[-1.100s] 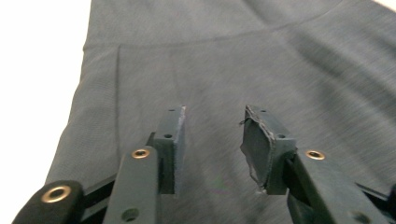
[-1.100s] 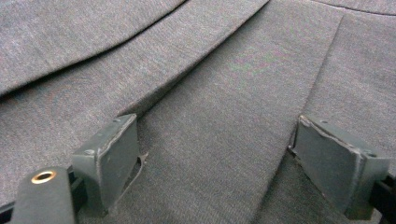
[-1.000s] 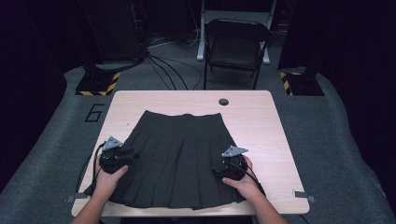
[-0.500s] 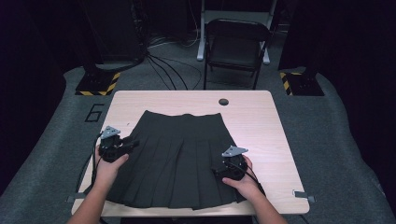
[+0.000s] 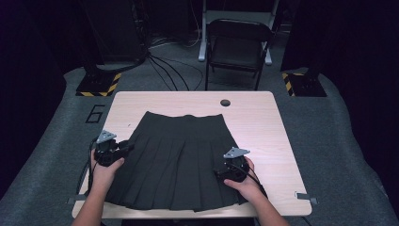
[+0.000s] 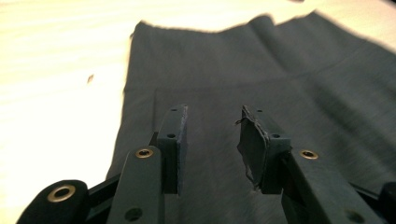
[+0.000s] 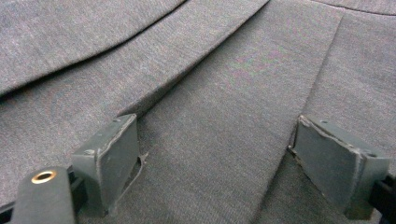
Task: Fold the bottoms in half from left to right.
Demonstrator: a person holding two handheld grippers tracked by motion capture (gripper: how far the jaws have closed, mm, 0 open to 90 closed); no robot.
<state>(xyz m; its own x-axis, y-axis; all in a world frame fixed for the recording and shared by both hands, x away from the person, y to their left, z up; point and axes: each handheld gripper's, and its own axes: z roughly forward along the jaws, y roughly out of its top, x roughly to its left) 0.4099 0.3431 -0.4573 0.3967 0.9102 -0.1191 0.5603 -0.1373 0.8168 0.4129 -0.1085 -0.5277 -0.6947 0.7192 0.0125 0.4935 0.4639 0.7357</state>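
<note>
Left tongs (image 6: 212, 140) parted, skirt (image 5: 179, 160) hem hand-hidden

The left gripper (image 5: 126, 148) now sits farther up the left edge of the black skirt (image 5: 181, 160) than a second ago, nearer the top of the skirt. Its jaws have just been closing a little, with nothing held between them.
</note>
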